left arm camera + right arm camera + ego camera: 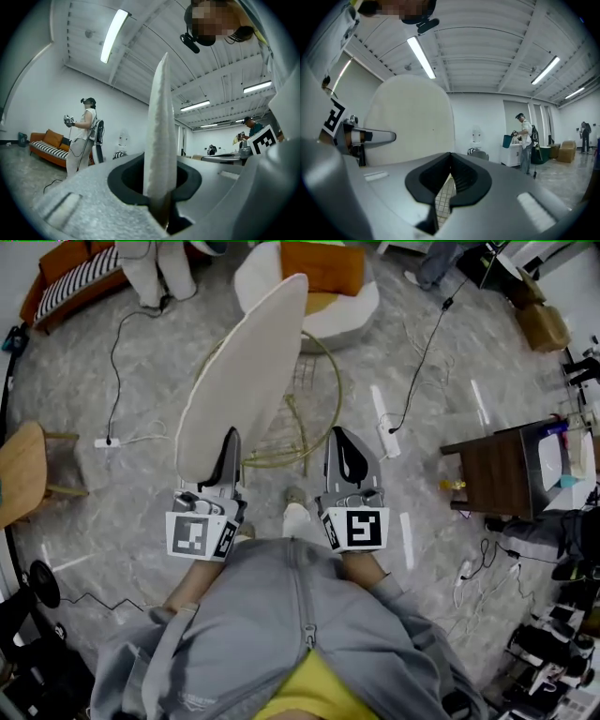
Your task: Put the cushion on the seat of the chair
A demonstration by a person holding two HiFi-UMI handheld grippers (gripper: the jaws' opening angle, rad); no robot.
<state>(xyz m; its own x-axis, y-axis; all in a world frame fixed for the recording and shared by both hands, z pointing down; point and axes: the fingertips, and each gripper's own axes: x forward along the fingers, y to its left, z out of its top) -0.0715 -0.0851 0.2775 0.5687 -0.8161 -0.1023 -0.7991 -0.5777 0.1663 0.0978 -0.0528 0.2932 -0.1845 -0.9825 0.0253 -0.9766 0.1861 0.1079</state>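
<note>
Carry step: left tongs clamped on the edge of the cushion, held upright above the chair; right tongs shut, empty; next up, I'd guess, is tipping it flat and lowering it on.

wire chair ahead, cables across floor

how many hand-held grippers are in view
2: the left hand-held gripper grips the cushion by its edge; the right hand-held gripper is beside it, shut and empty.
</note>
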